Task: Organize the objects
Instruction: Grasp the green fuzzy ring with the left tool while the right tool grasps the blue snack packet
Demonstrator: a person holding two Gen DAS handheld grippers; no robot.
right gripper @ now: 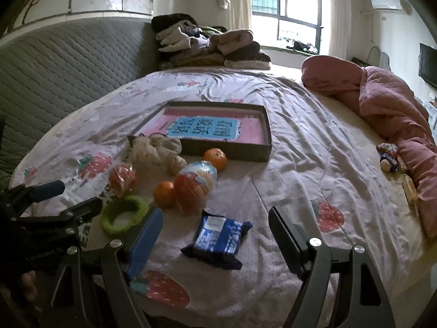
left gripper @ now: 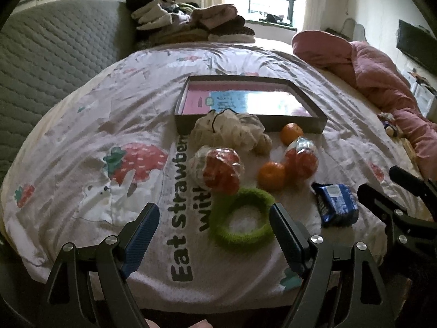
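Note:
A shallow dark box lid point(left gripper: 297, 122) point(right gripper: 269, 131) with a pink and blue print inside lies on the bed. In front of it lie a cream mesh bag point(left gripper: 232, 131) point(right gripper: 155, 150), two oranges point(left gripper: 292, 133) point(left gripper: 272, 175), two clear-wrapped orange snacks point(left gripper: 218, 170) point(left gripper: 301, 158), a green fuzzy ring point(left gripper: 241, 218) point(right gripper: 124, 214) and a blue snack packet point(left gripper: 337, 203) point(right gripper: 218, 237). My left gripper point(left gripper: 214, 228) is open, hovering just short of the green ring. My right gripper point(right gripper: 215, 232) is open above the blue packet, nothing gripped.
A strawberry-print sheet point(left gripper: 109, 109) covers the bed. A pink quilt point(right gripper: 387, 109) is bunched along the right side, with small items point(right gripper: 389, 158) beside it. Folded clothes point(left gripper: 191, 24) pile up at the far end. A grey quilted headboard point(right gripper: 68, 68) stands at left.

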